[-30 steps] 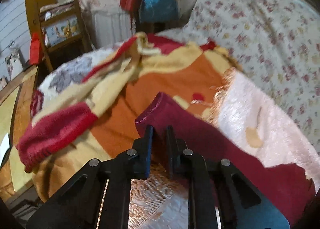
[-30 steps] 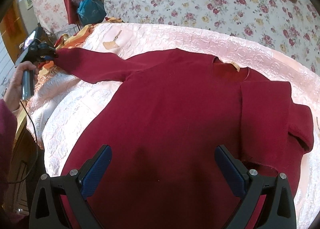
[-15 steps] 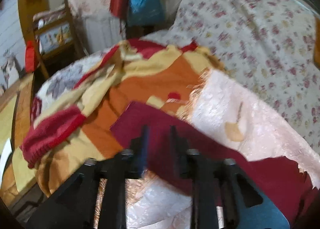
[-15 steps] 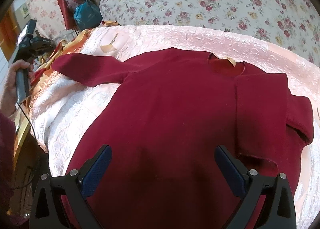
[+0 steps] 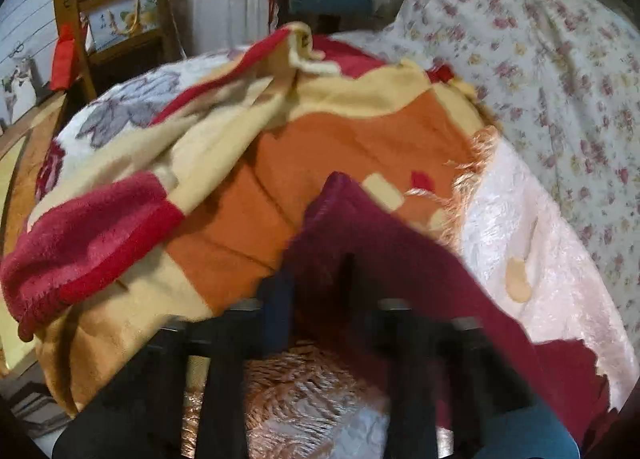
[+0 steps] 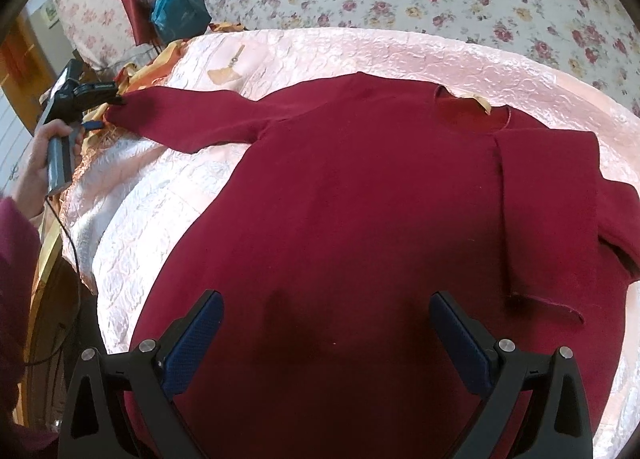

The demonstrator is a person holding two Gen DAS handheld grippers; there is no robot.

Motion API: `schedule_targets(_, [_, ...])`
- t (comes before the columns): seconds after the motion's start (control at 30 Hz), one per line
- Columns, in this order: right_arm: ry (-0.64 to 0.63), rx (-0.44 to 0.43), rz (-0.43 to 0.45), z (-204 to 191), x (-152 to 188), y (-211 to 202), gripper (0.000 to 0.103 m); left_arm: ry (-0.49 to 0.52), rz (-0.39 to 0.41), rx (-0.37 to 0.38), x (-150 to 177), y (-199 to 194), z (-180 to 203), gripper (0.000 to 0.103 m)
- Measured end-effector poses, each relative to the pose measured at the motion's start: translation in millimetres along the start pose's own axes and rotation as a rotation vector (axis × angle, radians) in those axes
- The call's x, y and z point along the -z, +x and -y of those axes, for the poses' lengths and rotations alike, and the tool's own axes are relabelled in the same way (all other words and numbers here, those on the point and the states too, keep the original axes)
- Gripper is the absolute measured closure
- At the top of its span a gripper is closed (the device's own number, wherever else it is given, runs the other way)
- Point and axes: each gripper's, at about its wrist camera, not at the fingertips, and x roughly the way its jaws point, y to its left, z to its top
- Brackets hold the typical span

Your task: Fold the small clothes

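The dark red sweater (image 6: 360, 199) lies flat on the pink quilted bedspread (image 6: 168, 203), one sleeve already folded across its body and the other sleeve (image 6: 192, 119) stretched out toward the orange and yellow blanket (image 5: 320, 131). The left gripper (image 5: 316, 279), held level in the person's hand (image 6: 38, 163) at the bed's edge, is clenched on that sleeve's cuff, though its own view is blurred. The right gripper (image 6: 326, 333) hovers over the sweater's lower body with its jaws spread wide, grasping nothing.
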Motion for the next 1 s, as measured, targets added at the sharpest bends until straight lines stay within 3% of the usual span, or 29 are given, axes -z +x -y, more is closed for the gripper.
schedule_targets(0.2, [0.028,0.019,0.037,9.5,-2.2,-8.8,0.001,0.057,0.099,0.119,1.6,-50.8,21.7,0.093])
schedule_targets(0.4, [0.107,0.017,0.070,31.0,-3.6,-16.5,0.001,0.194,0.116,0.293,28.4,-104.4,88.0,0.093])
schedule_targets(0.47, [0.127,0.024,0.082,38.9,-3.3,-20.1,0.001,0.256,0.099,0.372,47.7,-119.2,122.5,0.093])
schedule_targets(0.63, [0.152,0.077,0.092,66.1,-6.8,-24.5,0.001,0.379,0.045,0.480,92.4,-131.9,201.8,0.093])
schedule_targets(0.9, [0.267,0.127,0.154,121.4,-4.0,-51.7,0.001,0.524,-0.098,0.551,175.6,-112.6,316.9,0.093])
schedule_targets(1.0, [0.236,0.228,0.154,127.7,-14.2,-50.0,0.001,0.558,-0.147,0.545,199.7,-101.8,342.5,0.093])
